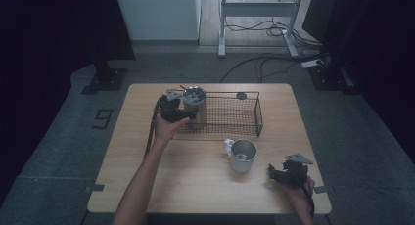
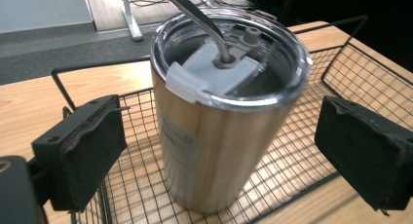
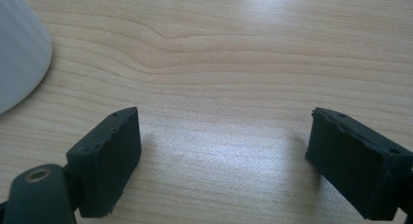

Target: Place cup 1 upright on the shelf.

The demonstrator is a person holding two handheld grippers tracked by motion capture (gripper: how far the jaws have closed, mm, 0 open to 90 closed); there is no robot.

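Wooden worktop (image 1: 147,137); steel tumbler (image 2: 219,121) in wire basket (image 1: 244,118). Left gripper (image 2: 219,151) released around it, right gripper (image 3: 221,160) released: squeeze mid-body.

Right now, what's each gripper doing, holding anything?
Left gripper: open, jaws either side of the tumbler, not touching it.
Right gripper: open, holding nothing, over the table.

The light wooden rectangular table (image 1: 147,171) stands on grey carpeted floor (image 1: 44,151). Beyond its far edge, black cables (image 1: 254,63) trail across the floor near the white metal legs of a desk frame (image 1: 222,29). A white cabinet (image 1: 156,14) stands to the left of that frame, and a black floor plate (image 1: 105,80) sits off the table's far left corner.
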